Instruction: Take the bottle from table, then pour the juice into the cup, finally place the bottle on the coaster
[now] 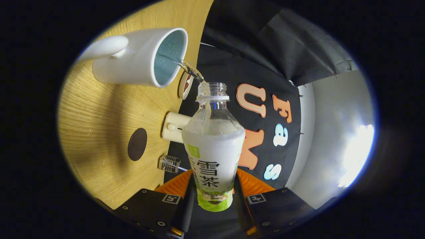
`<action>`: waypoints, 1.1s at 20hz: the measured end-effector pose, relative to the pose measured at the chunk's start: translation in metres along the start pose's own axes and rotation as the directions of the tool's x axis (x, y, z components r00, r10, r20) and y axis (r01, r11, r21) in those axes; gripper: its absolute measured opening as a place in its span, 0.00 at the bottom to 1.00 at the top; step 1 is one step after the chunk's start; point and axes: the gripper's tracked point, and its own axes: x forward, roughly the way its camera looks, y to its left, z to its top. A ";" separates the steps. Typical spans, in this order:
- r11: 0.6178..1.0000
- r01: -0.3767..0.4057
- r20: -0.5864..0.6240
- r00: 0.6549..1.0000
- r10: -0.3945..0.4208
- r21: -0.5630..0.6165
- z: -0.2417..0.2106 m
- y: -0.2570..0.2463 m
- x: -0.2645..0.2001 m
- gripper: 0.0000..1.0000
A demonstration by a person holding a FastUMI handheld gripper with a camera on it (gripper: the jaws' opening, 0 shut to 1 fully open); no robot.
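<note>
My gripper [214, 186] is shut on a clear bottle [212, 146] with a white and green label, both fingers [179, 187] pressing its sides. The whole view is rolled over, so the wooden table [96, 126] stands like a wall beside the bottle. The bottle's open neck points at a white cup [142, 58] with a handle and a blue-green inside. A thin clear stream [192, 71] runs from the neck over the cup's rim. A dark round coaster [137, 144] lies on the table, beside the bottle's middle and apart from the cup.
A white cylinder-shaped object [174, 127] and a small clear ribbed item [170, 164] sit at the table's far edge next to the bottle. A round disc [186, 84] lies just beyond the cup. The black cloth wall and a pale wall stand behind.
</note>
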 end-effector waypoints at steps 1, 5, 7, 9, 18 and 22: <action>1.000 -0.001 0.004 1.000 0.001 -0.010 0.000 0.001 0.000 0.58; 0.999 -0.012 0.017 1.000 0.013 -0.034 0.004 0.006 0.000 0.57; 0.999 -0.016 0.020 1.000 0.017 -0.046 0.004 0.005 0.001 0.57; 0.998 -0.018 0.024 1.000 0.019 -0.059 0.006 0.005 0.002 0.57; 0.993 -0.005 0.057 0.998 0.012 -0.120 0.012 -0.004 0.008 0.57; 0.990 0.003 0.072 0.997 0.007 -0.144 0.014 -0.007 0.008 0.57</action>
